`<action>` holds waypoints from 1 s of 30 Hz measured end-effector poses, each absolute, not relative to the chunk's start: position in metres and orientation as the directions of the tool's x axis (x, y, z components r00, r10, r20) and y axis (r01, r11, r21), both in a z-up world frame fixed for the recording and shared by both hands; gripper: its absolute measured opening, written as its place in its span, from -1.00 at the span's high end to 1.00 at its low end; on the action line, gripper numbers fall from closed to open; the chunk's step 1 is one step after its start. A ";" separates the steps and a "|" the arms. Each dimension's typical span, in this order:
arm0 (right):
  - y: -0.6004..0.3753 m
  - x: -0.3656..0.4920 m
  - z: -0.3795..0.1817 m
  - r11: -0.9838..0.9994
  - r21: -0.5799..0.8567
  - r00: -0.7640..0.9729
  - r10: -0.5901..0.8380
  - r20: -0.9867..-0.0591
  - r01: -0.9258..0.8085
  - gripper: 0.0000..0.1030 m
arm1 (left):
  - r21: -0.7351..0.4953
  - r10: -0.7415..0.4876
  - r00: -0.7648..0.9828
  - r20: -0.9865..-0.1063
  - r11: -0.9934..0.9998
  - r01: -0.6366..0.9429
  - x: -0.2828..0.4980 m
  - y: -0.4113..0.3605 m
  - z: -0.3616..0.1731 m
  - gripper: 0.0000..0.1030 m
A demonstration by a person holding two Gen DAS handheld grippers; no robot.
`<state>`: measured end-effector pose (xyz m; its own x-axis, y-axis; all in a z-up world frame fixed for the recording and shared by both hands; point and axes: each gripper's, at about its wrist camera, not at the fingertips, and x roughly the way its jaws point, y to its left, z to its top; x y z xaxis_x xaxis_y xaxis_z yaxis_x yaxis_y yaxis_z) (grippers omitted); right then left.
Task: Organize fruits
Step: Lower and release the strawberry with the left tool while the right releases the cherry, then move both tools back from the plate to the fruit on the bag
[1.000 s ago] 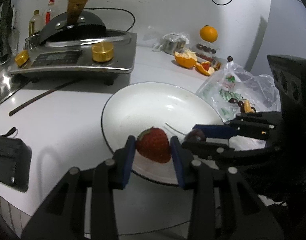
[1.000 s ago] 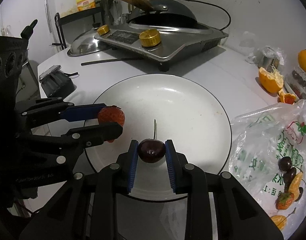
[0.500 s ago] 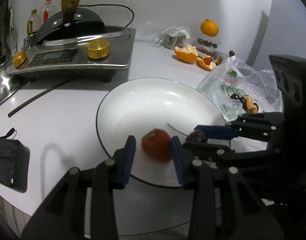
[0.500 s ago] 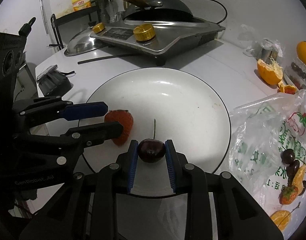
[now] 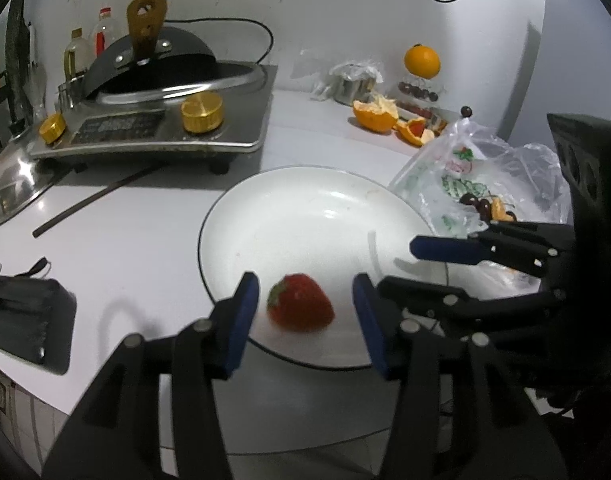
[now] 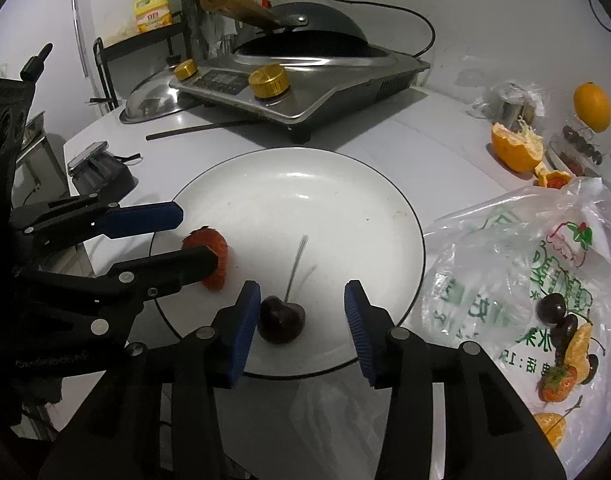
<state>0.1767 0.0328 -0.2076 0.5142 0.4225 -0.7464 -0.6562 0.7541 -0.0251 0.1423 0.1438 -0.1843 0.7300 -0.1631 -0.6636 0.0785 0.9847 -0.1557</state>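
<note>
On the plate [image 6: 369,184] lie 2 fruits — the strawberry [image 6: 213,260] left of the cherry [image 6: 281,320], both at its near edge. The bag [image 6: 525,248] lies right of it, the cooker [image 6: 301,76] behind — oranges [image 6: 517,148] far right.

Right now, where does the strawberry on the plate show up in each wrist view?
Left wrist: strawberry low centre, lying between the left gripper's open fingers, on the plate's near edge.
Right wrist: strawberry left of centre, partly behind the left gripper's lower finger.
Shared landmark: white plate.
</note>
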 end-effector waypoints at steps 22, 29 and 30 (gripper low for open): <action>-0.012 0.151 -0.161 0.772 -0.045 0.599 0.453 -0.660 -0.634 0.10 | -0.150 -0.148 0.784 -0.603 0.986 0.071 0.118 0.111 -0.142 -0.30; -0.037 0.143 -0.148 0.780 -0.044 0.621 0.461 -0.634 -0.624 0.10 | -0.135 -0.145 0.796 -0.588 0.988 0.080 0.114 0.091 -0.129 -0.30; -0.040 0.142 -0.146 0.780 -0.045 0.624 0.463 -0.629 -0.624 0.10 | -0.133 -0.144 0.797 -0.587 0.988 0.081 0.113 0.089 -0.128 -0.30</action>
